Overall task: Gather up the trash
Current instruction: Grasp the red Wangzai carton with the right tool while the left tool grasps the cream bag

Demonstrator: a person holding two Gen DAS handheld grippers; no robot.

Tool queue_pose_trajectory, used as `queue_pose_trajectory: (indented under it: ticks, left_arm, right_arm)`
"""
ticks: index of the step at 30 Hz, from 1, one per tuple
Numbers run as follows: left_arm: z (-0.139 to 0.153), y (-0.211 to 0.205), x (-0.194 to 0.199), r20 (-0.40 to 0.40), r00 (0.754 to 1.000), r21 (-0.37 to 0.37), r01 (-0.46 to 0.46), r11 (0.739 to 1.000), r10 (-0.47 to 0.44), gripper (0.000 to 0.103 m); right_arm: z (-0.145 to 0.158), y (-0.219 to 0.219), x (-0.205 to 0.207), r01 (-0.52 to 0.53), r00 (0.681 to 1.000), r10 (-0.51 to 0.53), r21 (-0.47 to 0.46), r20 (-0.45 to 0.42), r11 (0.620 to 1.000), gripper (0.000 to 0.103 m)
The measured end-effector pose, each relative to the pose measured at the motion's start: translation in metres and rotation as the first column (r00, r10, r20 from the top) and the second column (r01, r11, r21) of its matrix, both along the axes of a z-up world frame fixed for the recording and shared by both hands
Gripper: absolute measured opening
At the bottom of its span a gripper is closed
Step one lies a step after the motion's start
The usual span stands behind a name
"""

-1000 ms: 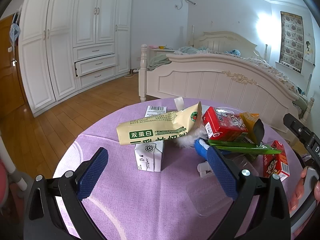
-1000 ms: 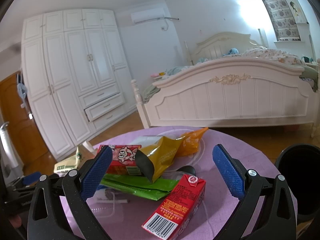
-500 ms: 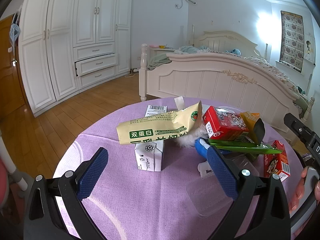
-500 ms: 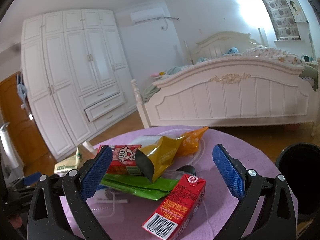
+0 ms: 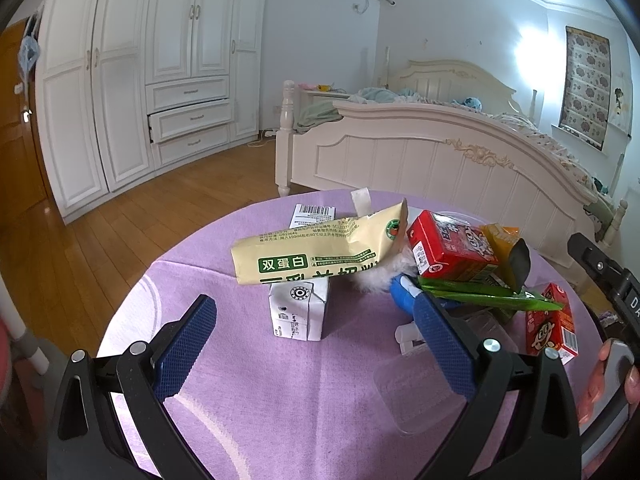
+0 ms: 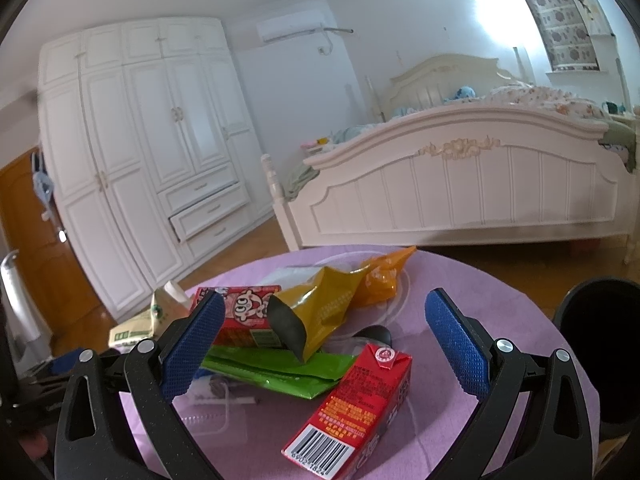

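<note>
Trash lies piled on a round table with a purple cloth (image 5: 248, 380). A cream milk-powder bag (image 5: 316, 252) rests on a small white carton (image 5: 298, 312). Behind it are a red drink carton (image 5: 448, 246), a green wrapper (image 5: 480, 296) and a yellow pouch (image 6: 324, 312). A second red carton (image 6: 360, 404) lies on its side between my right gripper's fingers. My left gripper (image 5: 312, 344) is open and empty, just short of the white carton. My right gripper (image 6: 324, 344) is open and empty above the second red carton.
A black bin (image 6: 600, 356) stands at the table's right edge. A clear plastic lid (image 5: 424, 388) lies on the cloth by the left gripper. A white bed (image 5: 440, 160), a white wardrobe (image 5: 132, 80) and wood floor lie beyond the table.
</note>
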State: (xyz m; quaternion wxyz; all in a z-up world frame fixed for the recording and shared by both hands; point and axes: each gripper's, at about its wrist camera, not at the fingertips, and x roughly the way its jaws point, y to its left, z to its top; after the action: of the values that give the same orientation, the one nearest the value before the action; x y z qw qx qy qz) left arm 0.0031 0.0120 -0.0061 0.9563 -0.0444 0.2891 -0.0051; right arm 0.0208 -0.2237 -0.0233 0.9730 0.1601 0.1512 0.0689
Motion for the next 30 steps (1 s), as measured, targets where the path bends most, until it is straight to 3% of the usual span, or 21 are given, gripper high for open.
queue_pose_trajectory:
  ticks: [2, 5, 8, 10, 11, 14, 15, 17, 19, 20, 22, 25, 27, 30]
  left_arm:
    - [0.003, 0.005, 0.001, -0.002, 1.000, -0.019, 0.014, 1.000, -0.014, 0.098]
    - [0.011, 0.015, 0.005, 0.025, 0.998, 0.039, 0.051, 0.998, -0.053, 0.098]
    - [0.020, 0.030, 0.014, 0.054, 0.991, 0.061, 0.116, 0.991, -0.119, 0.098]
    - [0.026, 0.035, 0.020, 0.096, 0.978, 0.079, 0.178, 0.981, -0.185, 0.098]
    - [0.029, 0.036, 0.025, 0.098, 0.966, 0.118, 0.228, 0.966, -0.240, 0.098]
    - [0.029, 0.027, 0.050, 0.001, 0.935, 0.291, 0.338, 0.895, -0.354, 0.098]
    - [0.030, 0.024, 0.053, 0.009, 0.922, 0.311, 0.365, 0.877, -0.387, 0.098]
    - [0.030, 0.014, 0.064, -0.031, 0.884, 0.368, 0.445, 0.817, -0.467, 0.098]
    - [0.024, 0.011, 0.063, -0.052, 0.845, 0.360, 0.514, 0.779, -0.533, 0.098]
    - [0.022, 0.004, 0.067, -0.067, 0.823, 0.393, 0.541, 0.743, -0.564, 0.098]
    - [0.015, 0.001, 0.074, -0.092, 0.806, 0.411, 0.566, 0.715, -0.585, 0.098]
    - [0.002, 0.008, 0.096, -0.147, 0.803, 0.357, 0.588, 0.726, -0.578, 0.096]
    - [-0.002, 0.009, 0.103, -0.160, 0.798, 0.325, 0.599, 0.732, -0.581, 0.077]
    - [-0.010, 0.013, 0.103, -0.159, 0.811, 0.298, 0.583, 0.756, -0.563, 0.071]
  right_arm:
    - [0.000, 0.000, 0.004, -0.013, 1.000, 0.014, 0.009, -0.024, 1.000, 0.099]
    - [0.005, -0.001, 0.018, -0.091, 0.991, 0.093, 0.025, -0.097, 0.995, 0.099]
    - [0.019, 0.004, 0.044, -0.241, 0.951, 0.246, 0.049, -0.188, 0.969, 0.099]
    - [0.032, 0.016, 0.055, -0.317, 0.925, 0.312, 0.013, -0.218, 0.948, 0.099]
    - [0.037, 0.022, 0.059, -0.347, 0.914, 0.337, -0.007, -0.226, 0.938, 0.099]
    - [0.048, 0.052, 0.079, -0.437, 0.867, 0.401, -0.063, -0.297, 0.897, 0.099]
    - [0.048, 0.066, 0.089, -0.461, 0.846, 0.414, -0.070, -0.336, 0.885, 0.099]
    - [0.045, 0.082, 0.100, -0.488, 0.821, 0.430, -0.072, -0.377, 0.870, 0.099]
    - [0.040, 0.101, 0.110, -0.526, 0.797, 0.438, -0.122, -0.416, 0.841, 0.099]
    - [0.037, 0.109, 0.114, -0.544, 0.788, 0.438, -0.155, -0.433, 0.825, 0.099]
    - [0.031, 0.123, 0.126, -0.589, 0.756, 0.439, -0.212, -0.486, 0.780, 0.099]
    - [0.020, 0.135, 0.141, -0.603, 0.737, 0.385, -0.282, -0.555, 0.746, 0.099]
    - [0.013, 0.136, 0.147, -0.604, 0.718, 0.364, -0.270, -0.593, 0.750, 0.099]
    - [0.011, 0.132, 0.148, -0.605, 0.701, 0.385, -0.214, -0.600, 0.767, 0.097]
